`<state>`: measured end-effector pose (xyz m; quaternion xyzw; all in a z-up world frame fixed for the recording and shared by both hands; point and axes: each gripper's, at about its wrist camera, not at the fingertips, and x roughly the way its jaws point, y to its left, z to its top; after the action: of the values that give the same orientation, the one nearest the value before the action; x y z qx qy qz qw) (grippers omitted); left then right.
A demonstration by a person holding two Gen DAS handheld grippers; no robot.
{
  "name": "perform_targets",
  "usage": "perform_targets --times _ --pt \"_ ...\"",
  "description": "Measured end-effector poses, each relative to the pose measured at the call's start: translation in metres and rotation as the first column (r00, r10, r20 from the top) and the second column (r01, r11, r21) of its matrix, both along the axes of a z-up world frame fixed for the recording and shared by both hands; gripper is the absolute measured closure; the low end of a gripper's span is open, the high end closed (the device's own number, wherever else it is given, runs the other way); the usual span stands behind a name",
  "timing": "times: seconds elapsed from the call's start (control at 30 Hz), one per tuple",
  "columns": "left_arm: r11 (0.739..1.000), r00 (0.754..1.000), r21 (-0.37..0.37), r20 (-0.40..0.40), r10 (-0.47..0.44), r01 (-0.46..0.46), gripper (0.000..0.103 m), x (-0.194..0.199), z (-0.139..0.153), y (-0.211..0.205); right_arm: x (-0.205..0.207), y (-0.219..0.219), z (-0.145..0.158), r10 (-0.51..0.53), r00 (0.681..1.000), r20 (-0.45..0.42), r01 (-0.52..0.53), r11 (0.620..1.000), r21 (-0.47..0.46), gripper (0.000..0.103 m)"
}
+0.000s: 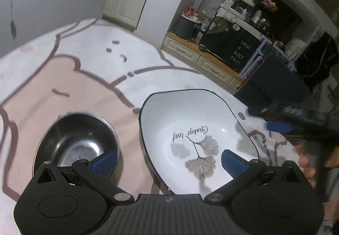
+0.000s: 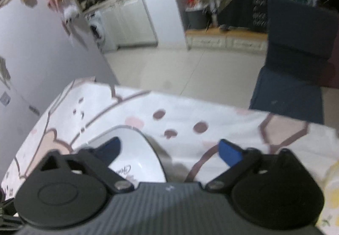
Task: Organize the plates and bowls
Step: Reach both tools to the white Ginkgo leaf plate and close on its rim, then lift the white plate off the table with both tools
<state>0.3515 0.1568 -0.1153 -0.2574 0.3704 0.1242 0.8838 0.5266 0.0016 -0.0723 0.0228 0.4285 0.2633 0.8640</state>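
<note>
A white bowl [image 1: 190,124] with a dark rim and a ginkgo leaf print sits on the pink and white tablecloth [image 1: 63,78]. A steel bowl [image 1: 78,139] sits just left of it. My left gripper [image 1: 168,161] is open above them, its left pad over the steel bowl, its right pad over the white bowl. The right gripper [image 1: 296,126] shows at the right edge, blurred. In the right wrist view my right gripper [image 2: 170,151] is open and empty, its left finger over the white bowl [image 2: 139,150].
A dark blue chair [image 2: 296,65] stands at the table's far right edge. The table [image 2: 190,112] ends at a tiled floor beyond. A grey wall [image 2: 42,54] runs along the table's left side. Cabinets and a cluttered counter [image 1: 222,44] lie further back.
</note>
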Motion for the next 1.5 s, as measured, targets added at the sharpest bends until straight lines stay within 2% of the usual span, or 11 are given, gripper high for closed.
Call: perform_targets --times 0.07,0.2,0.3,0.37,0.5,0.67,0.87,0.93,1.03,1.27,1.5 --pt "1.0 1.0 -0.024 0.01 -0.002 0.002 0.0 -0.003 -0.003 0.003 0.008 0.012 -0.01 0.036 0.999 -0.029 -0.037 0.999 -0.023 0.034" --pt "1.0 0.999 0.003 0.041 -0.004 0.004 0.0 -0.006 -0.004 0.005 0.019 0.032 -0.031 0.047 0.996 -0.078 -0.054 0.994 -0.09 0.048" --pt "0.999 1.0 -0.045 0.028 -0.001 0.002 0.001 -0.004 -0.007 0.009 0.025 0.055 -0.036 0.072 0.992 -0.105 -0.086 0.986 -0.141 0.064" --pt "0.999 1.0 -0.05 0.028 0.003 -0.001 0.005 -0.003 -0.008 0.012 0.023 0.061 -0.036 0.087 0.99 -0.115 -0.101 0.987 -0.127 0.075" --pt "0.999 1.0 -0.043 0.015 0.008 -0.007 0.022 0.001 -0.01 0.019 0.02 0.063 -0.036 0.084 0.991 -0.108 -0.101 0.981 -0.163 0.081" --pt "0.998 0.999 -0.05 0.009 -0.037 0.038 0.043 0.009 -0.015 0.02 0.007 0.035 -0.032 0.077 0.988 -0.132 -0.098 0.983 -0.157 0.09" --pt "0.995 0.995 -0.038 -0.024 -0.097 0.096 0.06 0.031 -0.02 0.022 -0.003 -0.002 -0.038 0.046 0.981 -0.188 -0.053 0.998 -0.034 0.093" --pt "0.993 0.993 -0.034 -0.041 -0.112 0.111 0.07 0.038 -0.022 0.025 -0.002 -0.008 -0.043 0.037 0.977 -0.208 -0.034 0.999 0.017 0.093" --pt "0.99 0.989 -0.025 -0.054 -0.138 0.137 0.072 0.047 -0.022 0.027 0.001 -0.013 -0.051 0.03 0.973 -0.231 -0.015 0.998 0.069 0.093" --pt "0.987 0.988 -0.052 -0.033 -0.151 0.149 0.073 0.037 -0.011 0.041 0.001 -0.018 -0.058 0.033 0.971 -0.237 -0.009 0.995 0.1 0.093" --pt "0.984 0.984 -0.079 0.092 -0.155 0.163 0.071 0.033 0.031 0.045 0.0 -0.028 -0.057 0.028 0.968 -0.25 0.002 0.993 0.121 0.093"
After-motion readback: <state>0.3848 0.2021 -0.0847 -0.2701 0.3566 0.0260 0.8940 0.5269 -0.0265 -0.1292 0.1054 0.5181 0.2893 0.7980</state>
